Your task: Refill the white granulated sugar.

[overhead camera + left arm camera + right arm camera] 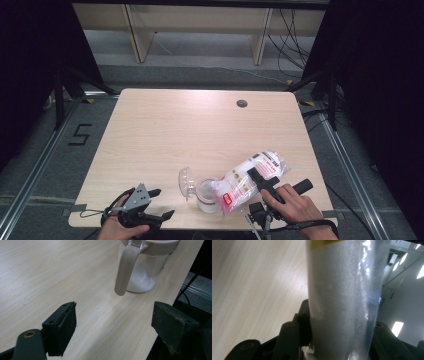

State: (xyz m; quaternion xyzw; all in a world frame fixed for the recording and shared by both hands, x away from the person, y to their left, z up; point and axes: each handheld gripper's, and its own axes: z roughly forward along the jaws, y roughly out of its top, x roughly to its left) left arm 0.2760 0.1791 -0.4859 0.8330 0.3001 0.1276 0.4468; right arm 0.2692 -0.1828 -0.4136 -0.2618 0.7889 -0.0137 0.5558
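Observation:
A clear jar point(206, 198) with a pale pink rim stands near the table's front edge, its clear domed lid point(186, 182) flipped open to the left. A little white powder lies in the jar point(143, 275), and a pink strap point(124, 271) hangs down its side. My right gripper point(258, 178) is shut on a plastic bag of white granules point(239, 184), which is tilted with its low end over the jar's mouth. The bag point(342, 290) stands clamped between that gripper's point(339, 325) jaws. My left gripper point(165, 202) rests open left of the jar, its jaws point(113, 320) wide apart with bare table between them.
The wooden table point(190, 135) has a round cable hole point(242, 103) at the back right. Its front edge point(165, 302) runs just beside the jar. A taped "5" point(80, 134) marks the floor on the left, and cables point(295, 35) hang behind.

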